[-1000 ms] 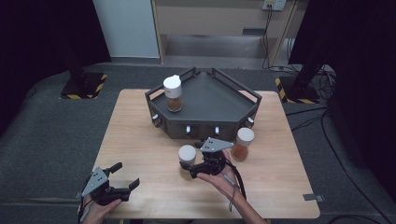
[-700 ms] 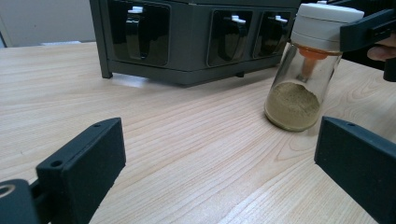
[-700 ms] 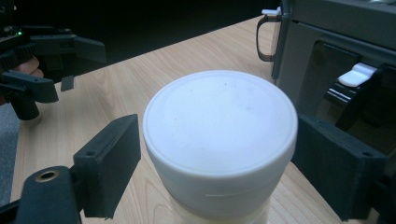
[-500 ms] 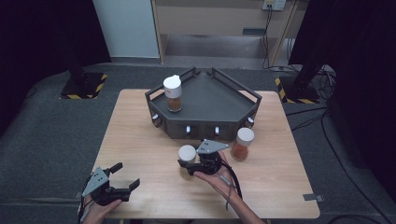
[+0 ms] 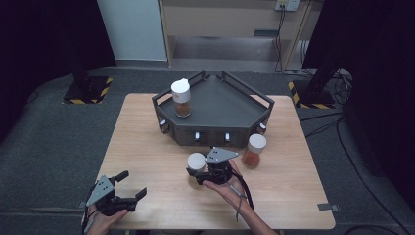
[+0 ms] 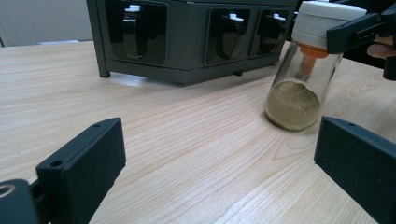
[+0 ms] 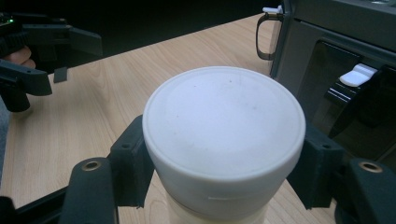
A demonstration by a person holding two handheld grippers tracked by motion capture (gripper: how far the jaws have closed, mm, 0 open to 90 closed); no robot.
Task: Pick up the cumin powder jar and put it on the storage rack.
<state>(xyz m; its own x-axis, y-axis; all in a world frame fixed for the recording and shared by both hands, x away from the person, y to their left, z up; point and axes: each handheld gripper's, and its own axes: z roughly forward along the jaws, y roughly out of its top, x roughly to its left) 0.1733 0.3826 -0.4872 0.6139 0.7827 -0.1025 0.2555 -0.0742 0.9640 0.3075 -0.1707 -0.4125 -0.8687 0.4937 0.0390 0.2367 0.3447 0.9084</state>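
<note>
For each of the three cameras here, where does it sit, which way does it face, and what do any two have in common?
High view: above the person's side, looking forward and down on the table; both hands, left gripper, right gripper.
Left gripper view: rides the left gripper, low along the table toward the rack; open jaws.
Right gripper view: looks along its jaws, clamped on the jar.
Shared: all three show this jar and the rack.

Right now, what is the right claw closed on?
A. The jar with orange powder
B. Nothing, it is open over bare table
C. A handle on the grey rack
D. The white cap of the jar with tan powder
D: the right claw has just closed, and its jaws press both sides of the jar's white cap.
</note>
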